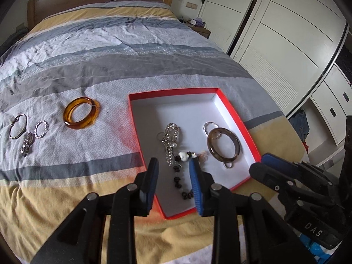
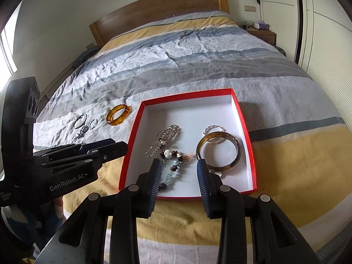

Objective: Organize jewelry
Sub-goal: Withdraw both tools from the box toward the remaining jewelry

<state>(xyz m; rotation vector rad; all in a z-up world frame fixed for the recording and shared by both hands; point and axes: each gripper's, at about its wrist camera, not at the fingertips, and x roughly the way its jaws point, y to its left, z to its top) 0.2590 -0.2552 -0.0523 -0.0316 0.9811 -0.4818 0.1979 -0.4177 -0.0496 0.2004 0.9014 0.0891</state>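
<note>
Striped bedding (image 1: pixel 136 50) is covering a bed in a bedroom with white cupboards, and a red box (image 1: pixel 233 107) is lying on it. Both grippers are hanging above the near edge of the box. The left gripper (image 1: pixel 173 165) is showing its fingers spread with nothing between them, and the right gripper (image 2: pixel 179 165) is the same.

Inside the box, a bead bracelet (image 2: pixel 172 165) is lying at 6 o'clock, a sparkling chain (image 2: pixel 164 139) at 9 o'clock and a brown bangle (image 2: pixel 220 151) at 3 o'clock. Left of the box, 4 pieces are waiting on the bedding: an amber bangle (image 1: pixel 80 113), 2 thin rings and 1 small sparkling piece.

I judge the amber bangle as stiff, smooth and perhaps breakable, so pinching across its rim is looking safest. The thin rings are seeming light and are sinking into the soft cloth, so they are needing a careful pinch.
</note>
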